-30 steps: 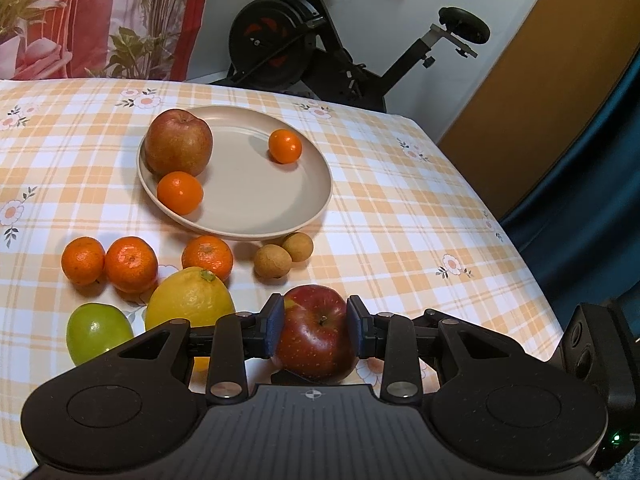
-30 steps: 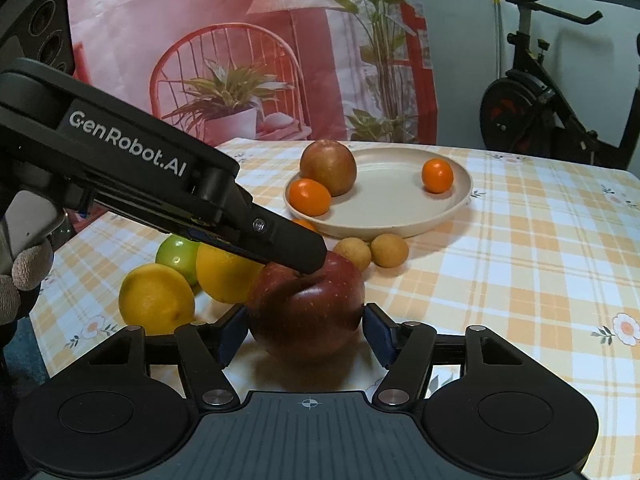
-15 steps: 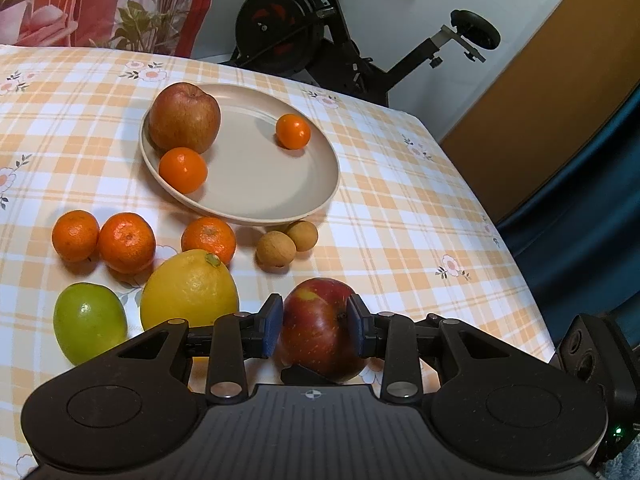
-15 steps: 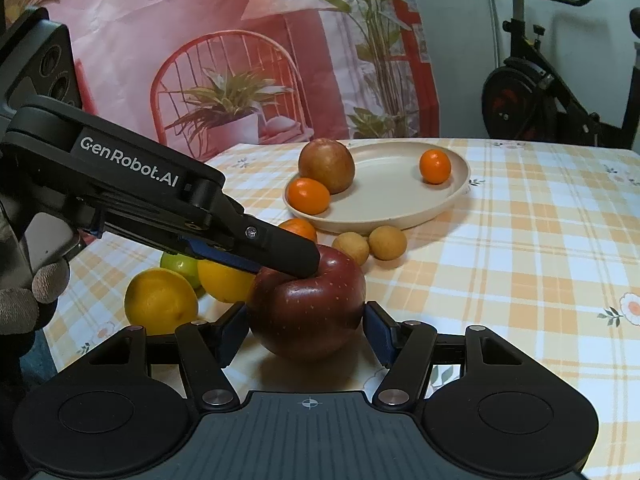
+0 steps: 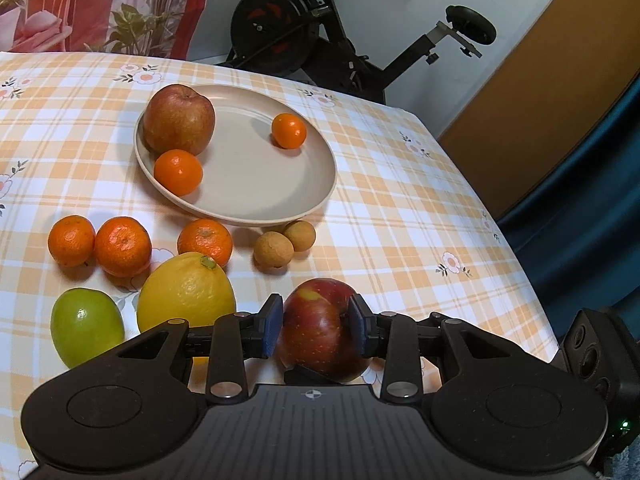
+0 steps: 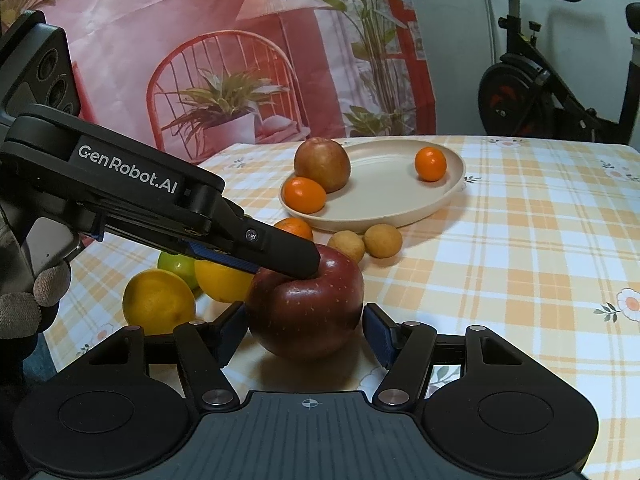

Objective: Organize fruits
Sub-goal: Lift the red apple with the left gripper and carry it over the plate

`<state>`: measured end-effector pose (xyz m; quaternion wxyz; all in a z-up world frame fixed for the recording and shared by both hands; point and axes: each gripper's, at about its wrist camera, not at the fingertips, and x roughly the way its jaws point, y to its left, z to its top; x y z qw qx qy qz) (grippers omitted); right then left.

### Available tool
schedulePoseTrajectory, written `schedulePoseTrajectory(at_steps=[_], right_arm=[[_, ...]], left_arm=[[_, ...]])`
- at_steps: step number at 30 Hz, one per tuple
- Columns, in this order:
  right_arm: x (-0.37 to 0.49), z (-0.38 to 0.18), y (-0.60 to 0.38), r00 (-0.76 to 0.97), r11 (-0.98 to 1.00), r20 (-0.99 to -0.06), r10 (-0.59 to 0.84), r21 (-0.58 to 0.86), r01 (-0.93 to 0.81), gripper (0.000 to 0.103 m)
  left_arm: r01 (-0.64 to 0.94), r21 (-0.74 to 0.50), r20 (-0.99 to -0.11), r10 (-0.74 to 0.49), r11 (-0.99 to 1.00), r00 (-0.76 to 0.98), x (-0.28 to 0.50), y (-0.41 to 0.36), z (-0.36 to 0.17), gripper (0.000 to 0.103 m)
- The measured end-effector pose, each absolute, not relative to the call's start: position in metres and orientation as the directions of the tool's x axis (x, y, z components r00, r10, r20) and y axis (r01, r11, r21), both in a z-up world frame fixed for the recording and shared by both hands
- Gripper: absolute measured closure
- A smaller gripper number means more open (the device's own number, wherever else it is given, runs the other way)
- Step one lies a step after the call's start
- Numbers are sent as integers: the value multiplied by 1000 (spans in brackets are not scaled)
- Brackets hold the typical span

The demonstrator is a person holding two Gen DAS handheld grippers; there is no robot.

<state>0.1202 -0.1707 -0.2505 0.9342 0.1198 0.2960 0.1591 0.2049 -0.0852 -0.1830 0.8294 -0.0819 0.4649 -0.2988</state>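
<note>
Red apple [image 5: 320,332]: on the checked tablecloth [image 5: 400,220] near the table's front edge, well short of the plate [image 5: 280,184], lying between both pairs of jaws at once

Left gripper [image 5: 316,322]: jaws starting to part, apple between them; one blue pad against the apple's side, the other seated in its stem hollow. Seen from the right wrist as a black finger angled down onto the apple's top dimple. Gloved hand [image 6: 24,312] at the handle

Right gripper [image 6: 304,332]: jaws spread, straddling the apple low on its flanks; thin gap visible at the pad on the picture's right, contact at the other pad not clear. No clamping seen

Plate: beige, round, holding a brownish apple [image 5: 178,118] at its far left rim, one tangerine [image 5: 178,172] touching that apple, a second tangerine [image 5: 289,131] apart on the right

On the cloth in front of the plate: three tangerines [image 5: 120,246] in a loose row, two small tan round fruits [image 5: 274,250] touching each other just beside the rim

Beside the red apple, left wrist view: large yellow citrus [image 5: 186,292], then a green apple [image 5: 86,332] farther left
</note>
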Motion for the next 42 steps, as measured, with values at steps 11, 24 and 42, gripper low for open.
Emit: schedulePoseTrajectory(at_steps=[11, 24, 42], right_arm=[[119, -248, -169, 769, 924, -524, 367, 301, -235, 45], [119, -246, -161, 767, 937, -541, 344, 254, -241, 46], [120, -200, -166, 814, 949, -489, 315, 160, -271, 46]], left_arm=[[416, -411, -723, -568, 811, 394, 205, -84, -184, 65], [425, -401, -725, -565, 811, 395, 202, -84, -183, 65], [469, -392, -650, -599, 791, 467, 199, -86, -137, 65]])
